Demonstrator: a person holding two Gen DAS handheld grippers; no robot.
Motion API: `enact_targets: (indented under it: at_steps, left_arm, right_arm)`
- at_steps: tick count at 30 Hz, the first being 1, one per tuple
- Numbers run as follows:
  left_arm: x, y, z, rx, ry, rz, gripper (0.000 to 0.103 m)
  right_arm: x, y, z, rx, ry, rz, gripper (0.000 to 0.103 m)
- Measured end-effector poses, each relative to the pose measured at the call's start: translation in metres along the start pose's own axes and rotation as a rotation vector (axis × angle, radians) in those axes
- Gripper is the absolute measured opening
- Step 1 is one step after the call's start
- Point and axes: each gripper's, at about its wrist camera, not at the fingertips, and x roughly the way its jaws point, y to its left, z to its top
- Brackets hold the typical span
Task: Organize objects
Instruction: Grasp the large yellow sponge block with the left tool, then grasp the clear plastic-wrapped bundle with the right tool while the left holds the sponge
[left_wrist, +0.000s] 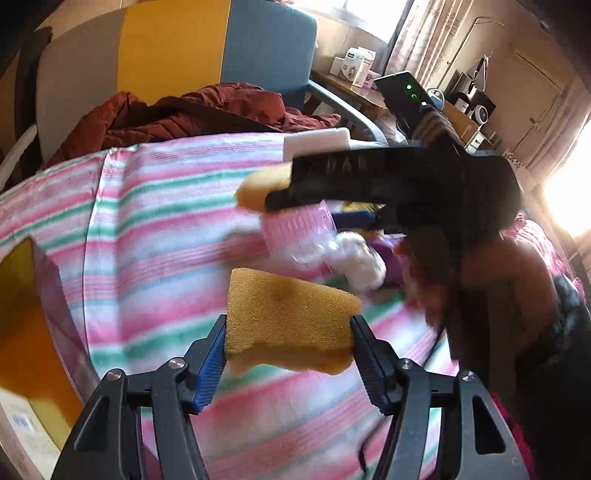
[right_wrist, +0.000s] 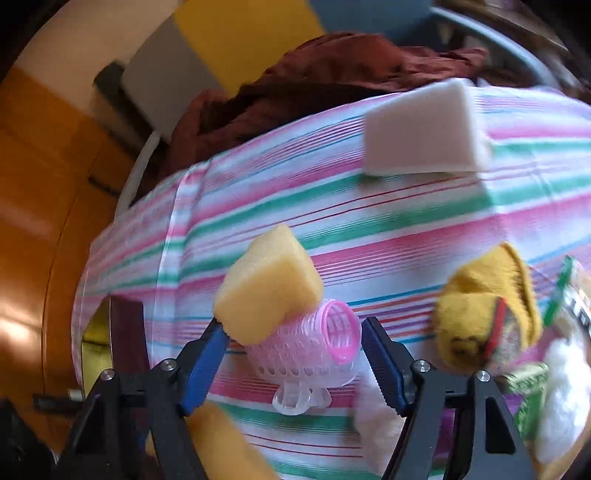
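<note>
Left gripper (left_wrist: 288, 334) clamps a porous, seemingly dented orange sponge (left_wrist: 291, 314).

In the left wrist view, the black gripper (left_wrist: 388, 184) covers most of the pale yellow foam sponge (left_wrist: 258, 186) and the pink ribbed plastic hair roller (left_wrist: 299, 236). The fluffy white item (left_wrist: 364, 264) beside them is motion-blurred. In the right wrist view, the green-labelled packet (right_wrist: 532, 391) at the right edge is cut off and unreadable.

Bare striped cloth (right_wrist: 258, 192) lies open on the left; the right is crowded — pink curler (right_wrist: 317, 347), yellow sponge (right_wrist: 266, 288), yellow toy (right_wrist: 484, 314) — white block (right_wrist: 421, 133) farther back.
</note>
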Motion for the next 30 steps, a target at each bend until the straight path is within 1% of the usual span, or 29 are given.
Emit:
enact_targets:
  at_steps: [2,6,9,12,13,16,17,20,22,26,28,30]
  left_arm:
    - [-0.008,-0.004,-0.011,0.001,-0.001,-0.004,0.064]
    - [-0.023,-0.008,-0.020,-0.008,-0.027,-0.018,0.064]
    - [-0.033,-0.007,-0.024,-0.016,-0.048,-0.024,0.064]
    - [-0.045,-0.008,-0.030,-0.020,-0.069,-0.018,0.064]
    - [-0.050,-0.009,-0.031,-0.018,-0.076,-0.017,0.064]
    - [-0.061,-0.009,-0.038,-0.014,-0.094,-0.013,0.064]
    - [-0.064,-0.009,-0.040,-0.013,-0.099,-0.016,0.064]
    - [-0.074,-0.007,-0.048,-0.016,-0.119,-0.017,0.064]
    - [-0.080,-0.005,-0.052,-0.025,-0.129,-0.022,0.064]
    - [-0.092,0.002,-0.061,-0.050,-0.151,-0.030,0.064]
    - [-0.099,0.006,-0.066,-0.065,-0.163,-0.032,0.064]
    - [-0.103,0.012,-0.070,-0.080,-0.172,-0.033,0.065]
  right_arm:
    - [-0.010,-0.007,-0.004,0.031,-0.018,0.014,0.075]
    - [-0.028,-0.014,-0.015,0.057,-0.031,0.049,0.074]
    - [-0.031,-0.010,-0.023,0.054,-0.008,0.101,0.075]
    - [-0.031,-0.004,-0.030,0.049,-0.004,0.087,0.076]
    - [-0.031,-0.003,-0.034,0.048,0.006,0.099,0.076]
    - [-0.033,-0.003,-0.044,0.066,0.044,0.119,0.083]
    - [-0.034,-0.003,-0.047,0.067,0.044,0.121,0.087]
    - [-0.042,-0.004,-0.054,0.065,0.028,0.114,0.087]
    - [-0.053,-0.005,-0.059,0.053,0.003,0.093,0.087]
    - [-0.069,-0.012,-0.071,0.009,-0.044,-0.005,0.087]
    - [-0.067,-0.015,-0.074,-0.020,-0.050,-0.068,0.087]
    - [-0.058,-0.016,-0.078,-0.055,-0.028,-0.118,0.082]
